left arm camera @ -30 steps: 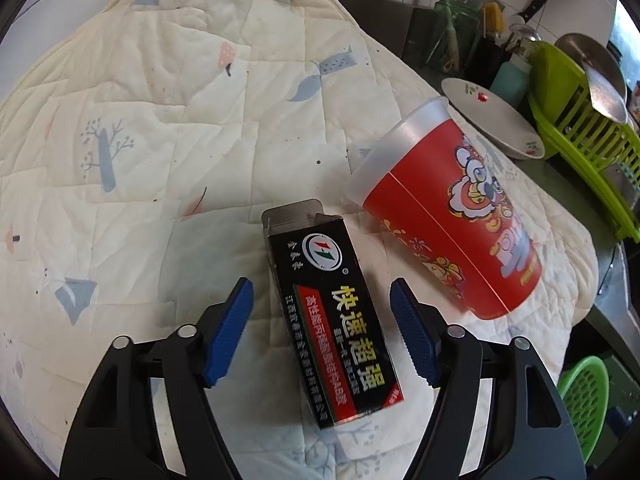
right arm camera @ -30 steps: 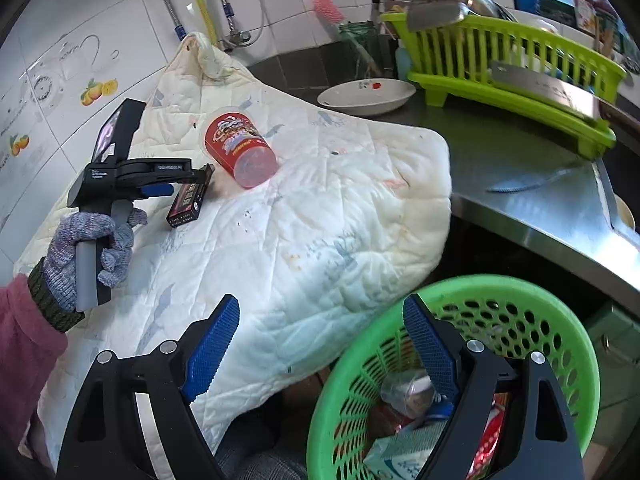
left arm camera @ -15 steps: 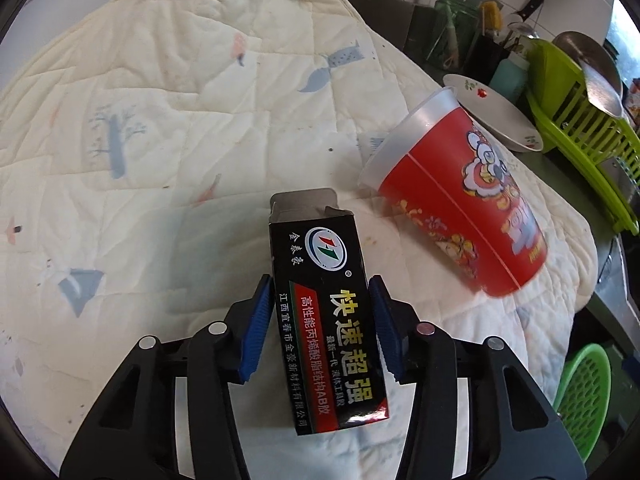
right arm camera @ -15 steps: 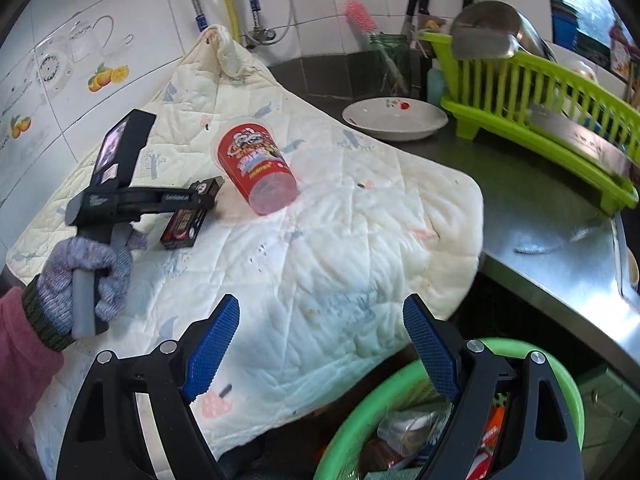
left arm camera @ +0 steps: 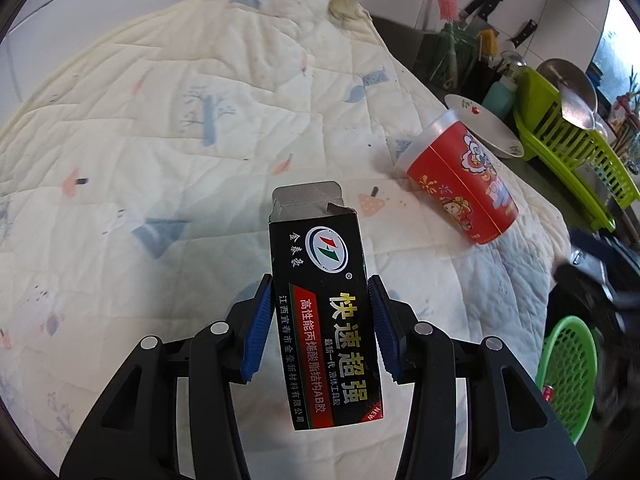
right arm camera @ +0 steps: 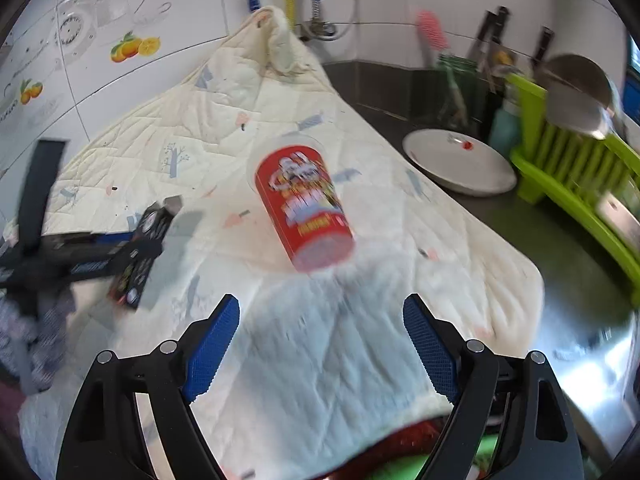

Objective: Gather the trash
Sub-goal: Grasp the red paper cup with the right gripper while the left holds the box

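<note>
The left gripper has its jaws clamped on the black box, lifted off the quilt. The right gripper, jaws wide and empty, faces the red cup lying there. Next: carry the box to the green basket.

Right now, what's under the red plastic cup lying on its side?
The red plastic cup rests on the cream quilted cloth; the counter beneath that cloth is covered there.
</note>
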